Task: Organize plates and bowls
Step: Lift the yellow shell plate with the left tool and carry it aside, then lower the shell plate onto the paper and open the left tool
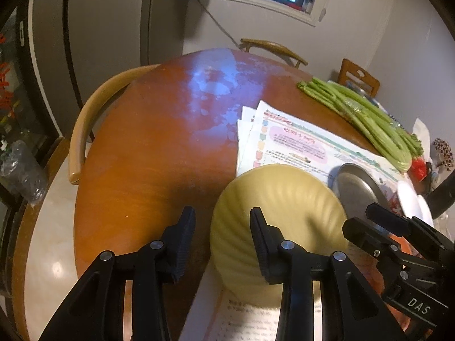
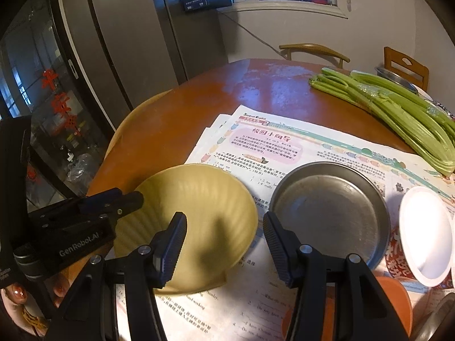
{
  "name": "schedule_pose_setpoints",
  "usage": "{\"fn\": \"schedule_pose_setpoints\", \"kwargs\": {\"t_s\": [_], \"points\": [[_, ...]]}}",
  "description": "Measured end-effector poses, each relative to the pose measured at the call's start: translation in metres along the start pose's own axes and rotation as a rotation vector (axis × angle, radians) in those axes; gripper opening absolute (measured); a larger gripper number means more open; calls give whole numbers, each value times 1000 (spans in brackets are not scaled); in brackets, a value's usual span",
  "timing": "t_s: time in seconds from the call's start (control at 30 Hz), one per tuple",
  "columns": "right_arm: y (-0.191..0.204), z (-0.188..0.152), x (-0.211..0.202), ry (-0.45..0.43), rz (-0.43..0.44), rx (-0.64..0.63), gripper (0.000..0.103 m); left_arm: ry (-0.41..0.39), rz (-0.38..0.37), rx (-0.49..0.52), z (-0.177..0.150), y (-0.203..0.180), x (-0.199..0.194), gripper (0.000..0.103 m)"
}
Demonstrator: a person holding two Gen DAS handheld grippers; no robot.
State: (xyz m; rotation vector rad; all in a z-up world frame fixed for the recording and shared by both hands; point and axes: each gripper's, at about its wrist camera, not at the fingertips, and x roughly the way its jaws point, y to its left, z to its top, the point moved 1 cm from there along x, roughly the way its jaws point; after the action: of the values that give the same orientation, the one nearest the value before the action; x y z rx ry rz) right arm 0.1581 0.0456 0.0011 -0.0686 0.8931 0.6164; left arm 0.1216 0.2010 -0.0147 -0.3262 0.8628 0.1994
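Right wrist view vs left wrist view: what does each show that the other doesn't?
Only right wrist: the yellow bowl's inside, the left hand-held gripper by its rim, the person's hand. Only left wrist: the bowl's ribbed outside, the right hand-held gripper. Both: steel plate, celery, printed sheets, white-topped bowl.

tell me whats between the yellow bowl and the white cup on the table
The metal plate lies between the yellow bowl and the white cup, on the printed papers. The right wrist view shows it best.
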Motion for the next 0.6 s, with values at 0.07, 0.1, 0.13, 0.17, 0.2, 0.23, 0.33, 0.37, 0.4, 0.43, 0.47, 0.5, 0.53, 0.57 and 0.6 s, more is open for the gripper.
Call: {"fn": "schedule_pose_setpoints", "kwargs": {"t_s": [0.07, 0.1, 0.13, 0.17, 0.2, 0.23, 0.33, 0.37, 0.4, 0.43, 0.47, 0.5, 0.53, 0.57, 0.6], "points": [[-1, -3, -9, -10, -5, -4, 56, -12, -7, 6, -2, -4, -8, 45], [-3, -5, -14, -15, -8, -4, 56, -19, -14, 8, -4, -6, -13, 45], [-4, -7, -19, -19, -5, -3, 56, -25, -23, 9, -6, -9, -18, 46], [-6, -9, -26, -24, -6, -3, 56, -31, -30, 10, -7, -12, -22, 47], [-7, -10, -31, -29, -11, -3, 56, -38, -39, 15, -10, -16, -27, 48], [-9, -13, -37, -37, -14, -3, 56, -43, -46, 18, -12, -19, -31, 49], [-15, -18, -54, -54, -24, 4, 56, -44, -71, 37, -18, -30, -40, 50], [-17, -19, -59, -60, -35, 7, 56, -48, -78, 41, -21, -33, -43, 50], [-19, -21, -66, -72, -43, 8, 56, -50, -81, 48, -23, -37, -47, 50], [-22, -22, -70, -76, -43, 12, 56, -51, -83, 52, -25, -41, -49, 50], [-25, -23, -75, -79, -45, 18, 56, -53, -87, 55, -27, -44, -51, 50], [-30, -25, -81, -85, -49, 25, 56, -53, -94, 61, -29, -48, -53, 50], [-32, -26, -84, -90, -50, 29, 56, -52, -99, 65, -31, -52, -55, 50], [-36, -28, -89, -95, -56, 35, 56, -51, -104, 69, -34, -56, -57, 50], [-40, -29, -93, -99, -62, 40, 56, -51, -113, 76, -37, -61, -60, 50]]}}
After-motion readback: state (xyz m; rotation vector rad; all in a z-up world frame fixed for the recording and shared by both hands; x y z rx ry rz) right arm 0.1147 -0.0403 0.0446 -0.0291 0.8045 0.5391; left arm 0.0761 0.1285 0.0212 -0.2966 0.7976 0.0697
